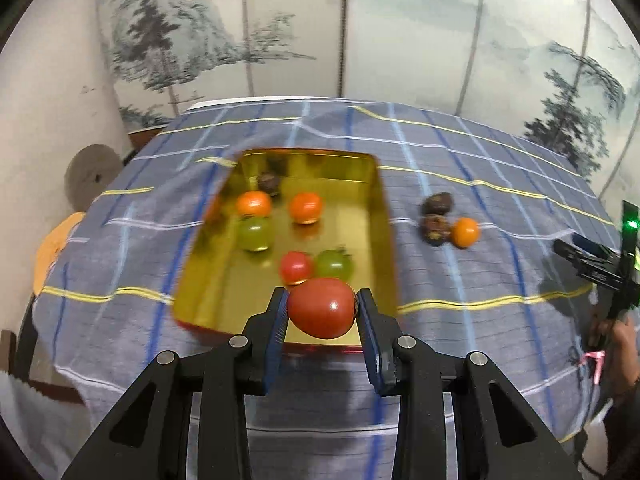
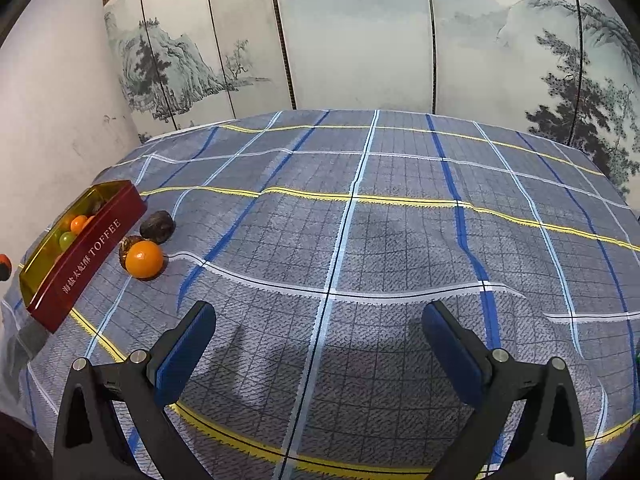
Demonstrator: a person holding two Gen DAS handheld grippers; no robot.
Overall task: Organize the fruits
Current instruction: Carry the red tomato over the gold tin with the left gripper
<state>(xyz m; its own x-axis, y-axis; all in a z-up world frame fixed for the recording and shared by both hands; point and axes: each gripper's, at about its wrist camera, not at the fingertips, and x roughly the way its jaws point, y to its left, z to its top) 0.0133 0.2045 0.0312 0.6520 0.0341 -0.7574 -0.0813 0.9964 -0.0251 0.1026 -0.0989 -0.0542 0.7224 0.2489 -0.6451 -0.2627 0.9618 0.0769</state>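
Gripper work first: your left gripper (image 1: 323, 312) is clamping a red tomato (image 1: 321, 307) between its blue pads, one pad pressing on each side, and it is hanging just over the near short edge of the gold-lined toffee tin (image 1: 224, 280). What matters for the coming move is that the open tin is lying straight ahead of that gripper, its long axis running away from you along the line the fingers are pointing, so the drop looks like a short push forward past the near rim. Your left hand is tilting steeply downward toward the tin floor, where two orange, two green, one red and one dark fruit are already sitting. Your right gripper (image 2: 319, 346) is standing wide and empty, hovering over bare checked cloth on the surface (image 2: 400, 240), angled down. An orange fruit (image 2: 144, 259) and two dark fruits, one being (image 2: 158, 227), are waiting just beside the tin's red outer wall, and your right hand seems the nearer one for those.
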